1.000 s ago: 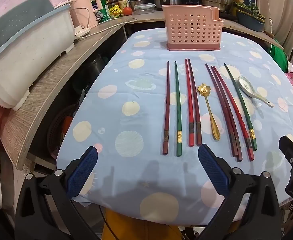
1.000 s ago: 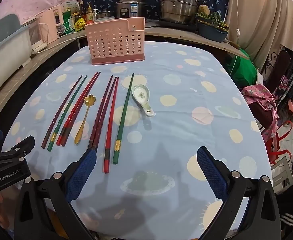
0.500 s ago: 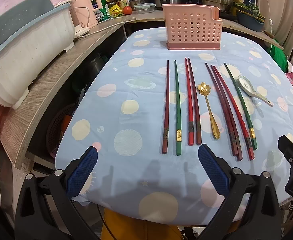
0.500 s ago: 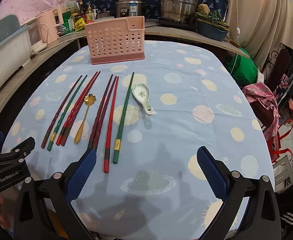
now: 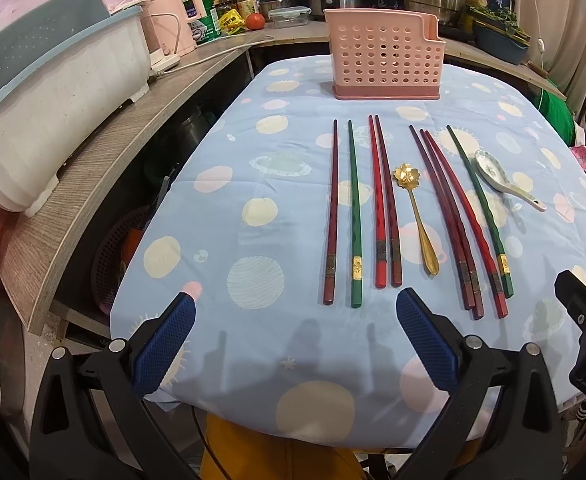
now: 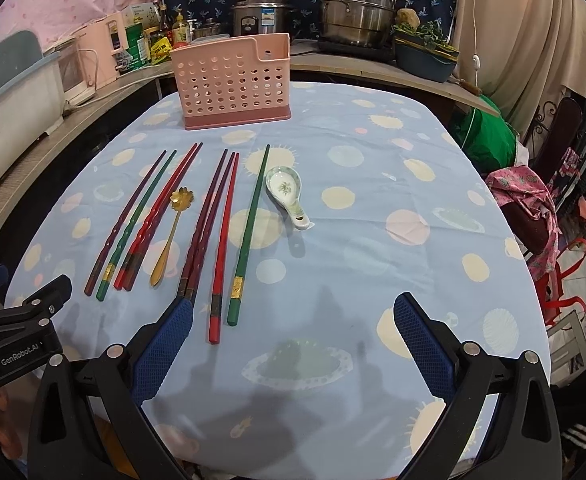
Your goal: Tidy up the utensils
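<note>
Nothing looks sorted yet: the chopsticks (image 5: 381, 208), gold spoon (image 5: 415, 216) and ceramic spoon (image 5: 505, 180) all lie mid-table, the pink holder (image 5: 385, 56) stands near the far edge, and the left gripper (image 5: 293, 344) and right gripper (image 6: 293, 344) hang spread wide and empty at the near edge.

Clothed table (image 5: 277, 216), chopsticks (image 5: 385, 204), spoons (image 5: 415, 216), basket (image 5: 385, 56)

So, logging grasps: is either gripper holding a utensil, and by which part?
Nothing is held. The left gripper and right gripper are both open, empty, short of the chopsticks.
</note>
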{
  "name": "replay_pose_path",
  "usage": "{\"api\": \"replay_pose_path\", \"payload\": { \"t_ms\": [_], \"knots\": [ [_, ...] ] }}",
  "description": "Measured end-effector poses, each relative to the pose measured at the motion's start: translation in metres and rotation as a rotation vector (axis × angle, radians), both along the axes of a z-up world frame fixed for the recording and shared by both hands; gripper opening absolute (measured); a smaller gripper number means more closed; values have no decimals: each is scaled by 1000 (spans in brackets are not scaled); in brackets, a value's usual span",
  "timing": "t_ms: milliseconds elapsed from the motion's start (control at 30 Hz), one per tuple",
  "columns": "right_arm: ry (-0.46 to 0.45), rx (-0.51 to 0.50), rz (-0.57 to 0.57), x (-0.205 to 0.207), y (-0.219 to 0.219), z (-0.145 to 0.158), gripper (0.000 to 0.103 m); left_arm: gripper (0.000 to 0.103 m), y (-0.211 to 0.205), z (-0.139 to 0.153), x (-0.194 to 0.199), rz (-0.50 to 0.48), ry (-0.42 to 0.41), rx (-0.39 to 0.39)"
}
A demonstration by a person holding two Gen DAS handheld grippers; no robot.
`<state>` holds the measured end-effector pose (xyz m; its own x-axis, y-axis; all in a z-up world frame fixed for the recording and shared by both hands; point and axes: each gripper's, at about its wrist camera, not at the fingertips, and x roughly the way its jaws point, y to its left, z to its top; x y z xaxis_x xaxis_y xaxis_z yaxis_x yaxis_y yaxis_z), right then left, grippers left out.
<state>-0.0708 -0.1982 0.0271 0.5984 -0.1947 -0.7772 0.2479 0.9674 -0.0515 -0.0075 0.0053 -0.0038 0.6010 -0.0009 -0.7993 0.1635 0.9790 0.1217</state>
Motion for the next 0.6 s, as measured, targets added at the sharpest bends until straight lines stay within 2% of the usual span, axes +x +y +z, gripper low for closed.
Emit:
{"api": "replay_pose_path", "payload": {
  "t_ms": [600],
  "knots": [
    [1, 4, 1, -1, 1, 0, 96, 96, 1, -1, -1, 0, 0, -2]
  ]
}}
